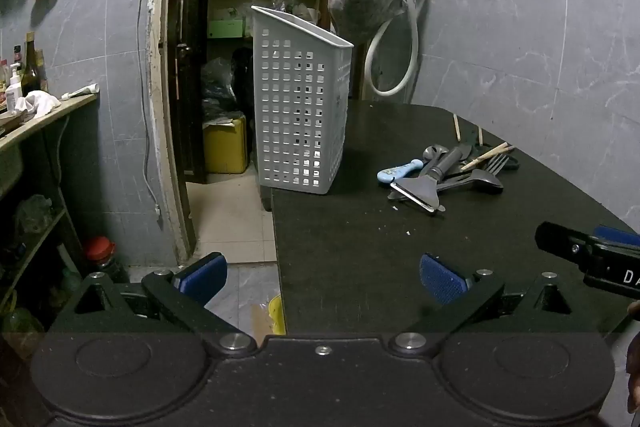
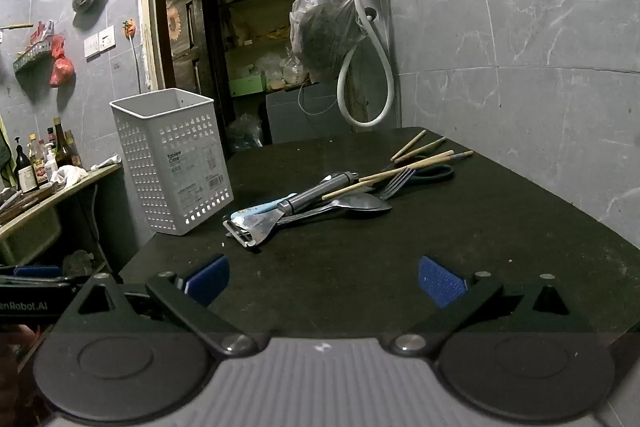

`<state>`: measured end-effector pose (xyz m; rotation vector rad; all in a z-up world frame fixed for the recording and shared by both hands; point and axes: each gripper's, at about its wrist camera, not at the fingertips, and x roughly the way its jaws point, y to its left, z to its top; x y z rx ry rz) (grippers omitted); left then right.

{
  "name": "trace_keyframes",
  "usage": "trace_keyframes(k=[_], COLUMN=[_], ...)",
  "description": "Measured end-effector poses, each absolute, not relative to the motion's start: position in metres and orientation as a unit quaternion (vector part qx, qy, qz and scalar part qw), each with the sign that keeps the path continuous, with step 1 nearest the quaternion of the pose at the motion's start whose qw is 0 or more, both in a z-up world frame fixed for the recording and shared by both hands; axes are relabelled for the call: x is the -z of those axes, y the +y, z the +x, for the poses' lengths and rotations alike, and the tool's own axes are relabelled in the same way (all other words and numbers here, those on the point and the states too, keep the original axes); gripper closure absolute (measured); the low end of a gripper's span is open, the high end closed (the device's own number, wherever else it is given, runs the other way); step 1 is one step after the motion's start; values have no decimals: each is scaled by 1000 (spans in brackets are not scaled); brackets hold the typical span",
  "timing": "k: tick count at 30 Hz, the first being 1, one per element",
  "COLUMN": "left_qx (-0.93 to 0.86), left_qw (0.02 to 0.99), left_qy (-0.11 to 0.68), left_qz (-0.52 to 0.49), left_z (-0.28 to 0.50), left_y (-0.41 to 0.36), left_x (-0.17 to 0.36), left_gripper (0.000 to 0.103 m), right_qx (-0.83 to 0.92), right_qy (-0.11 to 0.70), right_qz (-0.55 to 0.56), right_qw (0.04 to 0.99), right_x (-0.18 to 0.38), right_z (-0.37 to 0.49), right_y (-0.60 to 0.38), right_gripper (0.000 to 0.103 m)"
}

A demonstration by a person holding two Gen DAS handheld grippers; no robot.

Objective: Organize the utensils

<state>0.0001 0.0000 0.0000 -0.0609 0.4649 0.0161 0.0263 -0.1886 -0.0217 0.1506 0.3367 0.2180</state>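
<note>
Two grippers were held just above the near edge of the dark surface [image 2: 480,247], each with its blue-padded fingers spread wide and nothing between them: the left gripper [image 1: 322,279] toward the surface's left corner, the right gripper [image 2: 324,281] facing the pile. The utensils were left in a loose heap near the middle of the surface: a peeler [image 2: 256,223] at the front, a blue-handled piece [image 2: 260,209] beneath it, spoons [image 2: 360,205], a fork [image 2: 396,179] and several chopsticks [image 2: 424,161] crossing toward the wall; what may have been dark scissors [image 2: 436,171] was only partly made out behind them. The white perforated basket [image 2: 176,163] was stood upright at the surface's left edge, well apart from the heap, and no utensil was seen inside it. The opening step, approach before the first pick, was judged to be in hand. For the next move, one gripper would need to be advanced to the peeler, the topmost and nearest piece, and closed across its handle.
</note>
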Motion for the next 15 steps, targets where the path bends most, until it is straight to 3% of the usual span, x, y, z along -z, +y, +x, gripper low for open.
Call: trace_keyframes(k=[15], left_qx=[-9], left_qw=[972], left_qy=[235], left_qz=[-26], left_z=[0], left_y=[0], left_x=[0], left_gripper=[1], right_qx=[-108], right_qy=[168], right_qz=[75], right_qw=[977], right_x=[22], right_z=[26], right_y=[-189], right_gripper=[0])
